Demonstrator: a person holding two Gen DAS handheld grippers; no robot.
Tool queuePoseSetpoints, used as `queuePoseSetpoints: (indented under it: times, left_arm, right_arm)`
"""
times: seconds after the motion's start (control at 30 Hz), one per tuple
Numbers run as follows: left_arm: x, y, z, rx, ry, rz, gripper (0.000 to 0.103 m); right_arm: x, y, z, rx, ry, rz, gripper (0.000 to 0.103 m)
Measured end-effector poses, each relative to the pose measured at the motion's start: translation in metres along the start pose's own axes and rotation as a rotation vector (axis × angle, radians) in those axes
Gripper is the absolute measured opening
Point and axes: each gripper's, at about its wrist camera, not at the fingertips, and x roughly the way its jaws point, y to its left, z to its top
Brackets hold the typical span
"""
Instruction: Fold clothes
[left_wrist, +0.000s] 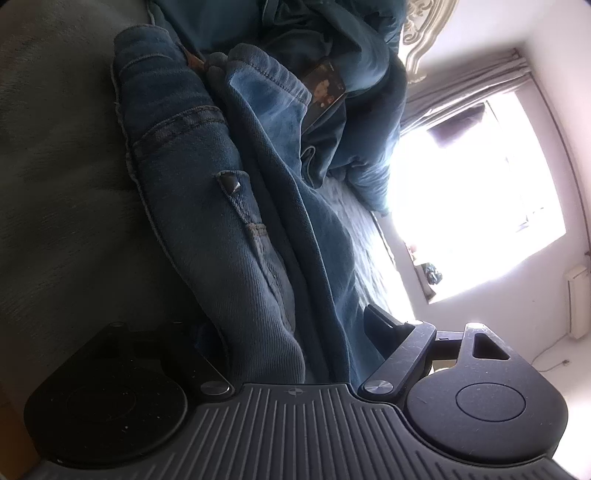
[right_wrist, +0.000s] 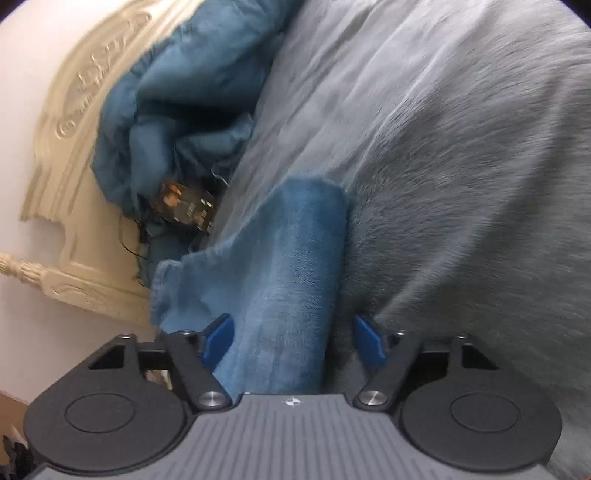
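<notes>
- The jeans (left_wrist: 207, 192) fill the centre of the left wrist view: dark blue denim with a fine diagonal twill, doubled stitched seams, a pocket edge and a small metal rivet. They lie in long soft ridges on the bed.
- The left claw (left_wrist: 291, 332) has its black fingers standing wide, one at lower left and one at lower right of the frame. A thick roll of denim runs between them; whether the pads press on it cannot be told, as the left finger sits in shadow.
- In the right wrist view a paler, faded leg of the jeans (right_wrist: 288, 280) runs from the bottom centre up to mid-frame, ending in a squared hem, with a frayed flap spreading to its left.
- The right claw (right_wrist: 293, 341) has blue-padded fingers set apart. The left pad lies against the denim edge; the right pad stands clear of it, over the bedding.
- The bed cover (right_wrist: 461, 166) is grey-blue, plush and short-piled, rumpled into broad, soft folds across the right half of the frame.
- A teal duvet (right_wrist: 177, 103) is bunched in the upper left, against a cream carved headboard (right_wrist: 74, 110) with scrolled relief.
- A dark phone (right_wrist: 186, 208) with a lit screen lies in the folds under the duvet.
- A bright window (left_wrist: 476, 206) with a grey curtain fills the right side of the left wrist view.
</notes>
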Motion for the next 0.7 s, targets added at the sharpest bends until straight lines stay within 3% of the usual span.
queuePoseSetpoints:
  times: [0.13,0.2,0.23,0.27,0.37,0.43,0.6,0.7]
  left_arm:
    - [0.003,-0.003,-0.005,-0.017,-0.021,0.034,0.080]
    - [0.006,-0.007,-0.006,-0.020,-0.032,0.060,0.076]
    - [0.006,-0.010,-0.008,-0.016,-0.037,0.078,0.072]
    - [0.005,-0.012,-0.010,-0.013,-0.036,0.096,0.064]
    - [0.001,-0.016,-0.015,-0.011,-0.029,0.119,0.044]
    - [-0.002,-0.019,-0.018,-0.013,-0.023,0.122,0.038]
    - [-0.001,-0.044,-0.038,0.012,0.008,0.068,0.037]
    - [0.002,-0.066,-0.064,0.044,0.065,0.013,0.037]
  right_arm:
    - [0.022,0.001,0.000,0.022,0.033,0.056,0.058]
    - [0.027,0.000,-0.003,0.039,0.047,0.068,0.040]
    - [0.028,-0.001,-0.005,0.049,0.046,0.066,0.025]
    - [0.025,-0.001,-0.007,0.047,0.034,0.061,0.018]
    - [0.012,0.006,-0.013,0.005,-0.013,0.070,0.013]
    - [0.002,0.013,-0.015,-0.042,-0.046,0.082,0.012]
    - [-0.034,0.024,-0.012,-0.099,-0.086,0.108,0.011]
    - [-0.076,0.018,-0.013,-0.119,-0.113,0.101,0.011]
